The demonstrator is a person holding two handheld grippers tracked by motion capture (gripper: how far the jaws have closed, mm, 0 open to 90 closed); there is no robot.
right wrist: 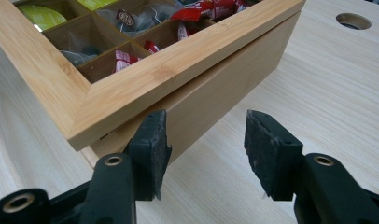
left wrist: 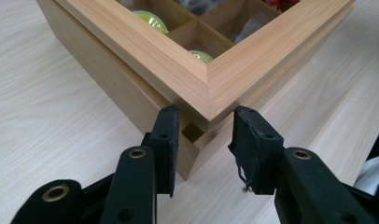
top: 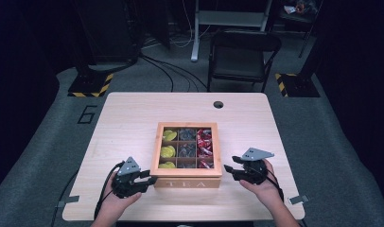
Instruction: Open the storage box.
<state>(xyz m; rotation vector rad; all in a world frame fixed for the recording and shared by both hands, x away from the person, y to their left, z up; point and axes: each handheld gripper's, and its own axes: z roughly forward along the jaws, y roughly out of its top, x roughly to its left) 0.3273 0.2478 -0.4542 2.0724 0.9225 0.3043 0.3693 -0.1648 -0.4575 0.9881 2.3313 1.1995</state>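
A wooden tea box marked TEA stands mid-table, its window lid down over yellow-green, grey and red sachets. My left gripper is at the box's front left corner. In the left gripper view that corner sits between the jaws of my left gripper, whose pads press against its two sides; a small gap shows under the lid there. My right gripper is beside the front right corner. In the right gripper view my right gripper stands open, one pad just below the lid's edge, the other over bare table.
A round cable hole lies in the table behind the box. Beyond the far edge stands a black folding chair. Stand bases with hazard stripes rest on the floor at both sides.
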